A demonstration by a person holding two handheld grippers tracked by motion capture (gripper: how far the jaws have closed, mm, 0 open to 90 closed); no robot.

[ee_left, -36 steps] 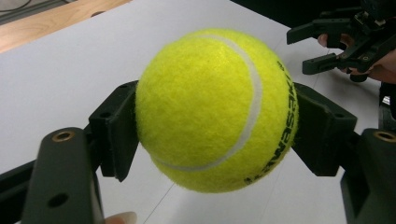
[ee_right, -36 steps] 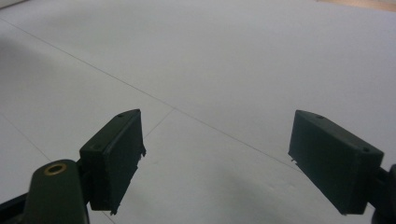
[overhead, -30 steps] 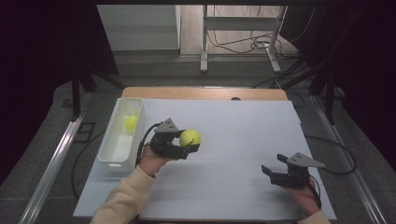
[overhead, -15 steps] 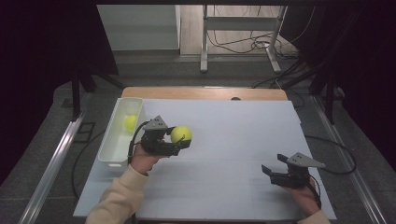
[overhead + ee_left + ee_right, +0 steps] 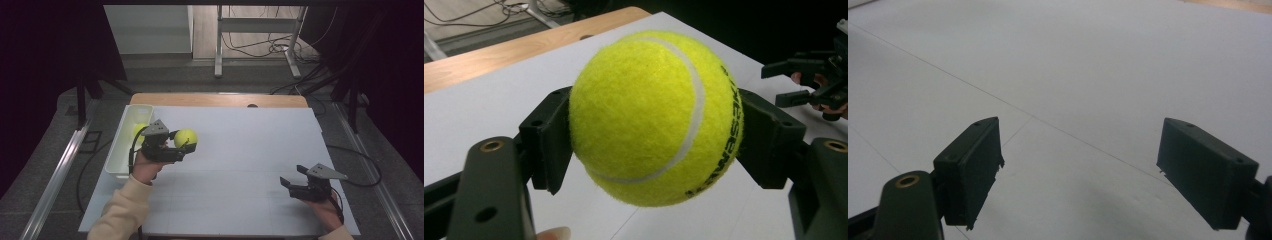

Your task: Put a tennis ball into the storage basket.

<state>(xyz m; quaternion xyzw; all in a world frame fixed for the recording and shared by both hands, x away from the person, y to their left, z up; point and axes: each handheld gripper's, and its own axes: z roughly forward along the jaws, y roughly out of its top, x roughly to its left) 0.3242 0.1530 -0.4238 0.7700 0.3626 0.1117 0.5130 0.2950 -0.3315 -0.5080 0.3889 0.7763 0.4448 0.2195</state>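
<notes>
Yellow ball (image 5: 185,137) clamped in your left claw (image 5: 184,146) has drifted to nine o'clock, nearing the bin (image 5: 123,145); right claw (image 5: 291,186) idles wide.

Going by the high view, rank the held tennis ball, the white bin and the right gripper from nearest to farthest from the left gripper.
1. Held tennis ball: clamped between the jaws of the left gripper, in contact.
2. White bin: just beside it at the table's left edge, with a second ball inside.
3. Right gripper: far across the white table, near its right front corner, jaws open.

left gripper (image 5: 186,148) with tennis ball (image 5: 185,138) carried nearer the bin (image 5: 123,145)
</notes>
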